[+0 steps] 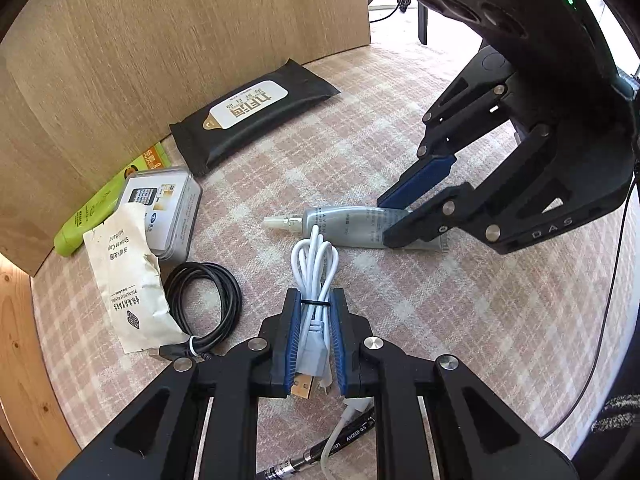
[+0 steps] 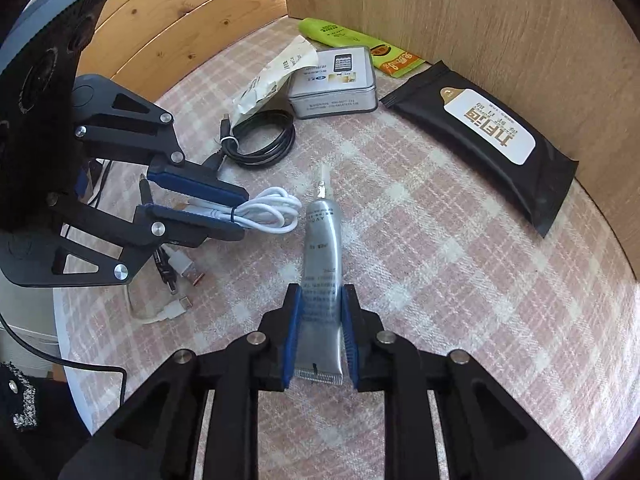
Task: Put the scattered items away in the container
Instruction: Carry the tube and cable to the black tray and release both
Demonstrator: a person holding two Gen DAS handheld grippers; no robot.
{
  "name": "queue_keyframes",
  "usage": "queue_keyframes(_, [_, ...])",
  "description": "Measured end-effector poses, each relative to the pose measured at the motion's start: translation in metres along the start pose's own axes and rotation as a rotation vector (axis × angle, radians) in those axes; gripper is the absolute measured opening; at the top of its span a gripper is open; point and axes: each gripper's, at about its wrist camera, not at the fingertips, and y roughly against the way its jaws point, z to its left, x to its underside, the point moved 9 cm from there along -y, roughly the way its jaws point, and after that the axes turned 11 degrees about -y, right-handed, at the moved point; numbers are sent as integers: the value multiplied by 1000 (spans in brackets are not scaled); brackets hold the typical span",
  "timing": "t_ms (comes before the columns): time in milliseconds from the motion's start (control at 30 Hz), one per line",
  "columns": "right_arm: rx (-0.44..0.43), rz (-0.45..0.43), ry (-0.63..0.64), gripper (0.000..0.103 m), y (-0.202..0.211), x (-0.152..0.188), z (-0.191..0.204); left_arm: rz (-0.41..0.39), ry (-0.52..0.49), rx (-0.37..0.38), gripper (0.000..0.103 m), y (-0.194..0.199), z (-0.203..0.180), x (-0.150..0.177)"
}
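Observation:
My left gripper [image 1: 315, 298] is shut on a bundled white USB cable [image 1: 314, 268], also seen in the right wrist view [image 2: 272, 212]. My right gripper [image 2: 320, 292] has its blue pads against both sides of a silver tube [image 2: 323, 256], which lies on the pink checked cloth [image 2: 460, 280]; the tube also shows in the left wrist view [image 1: 344, 222], with the right gripper [image 1: 384, 220] on its flat end. The container is a wooden box whose walls [image 1: 140, 60] stand around the cloth.
A black wipes pack [image 1: 256, 114], a metal tin [image 1: 166, 210], a green tube [image 1: 100, 204], a paper sachet [image 1: 128, 284] and a coiled black cable [image 1: 204, 304] lie along the wall. Loose cable plugs [image 2: 176, 276] lie by the left gripper.

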Motion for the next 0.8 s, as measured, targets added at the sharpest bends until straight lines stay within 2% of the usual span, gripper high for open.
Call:
queue_keyframes(33, [15,-3,17,18,-1,-2,3,-5,13,-3,14,2,2,1])
queue_keyframes(67, [8,3,20,8,-2,-2,6,-11,27,-5,14,3,7,-2])
queue_keyframes(200, [24,-20,-15,8,1,-5,10,-52,91,-23,13,16,22,-6])
queue_keyframes(300, [-36,-61,-118,8,17,-6,8,-82,157,-33,13,33,27,-4])
queue_keyframes(433, [-120,-168,-297,8,58,9,-10,-154,211,-10,13,56,22,-15])
queue_keyframes(533, [-106,-249,-395,8,94,84,-8,-207,232,12,13,71,9,-33])
queue_keyframes(567, [-101,-276,-428,8,113,115,-24,-222,231,25,13,76,2,-40])
queue_keyframes(700, [2,-370,-551,8,173,181,-57,-274,199,90,13,92,-42,-70])
queue_keyframes(800, [61,-452,-672,8,205,229,-85,-316,126,132,13,100,-92,-98])
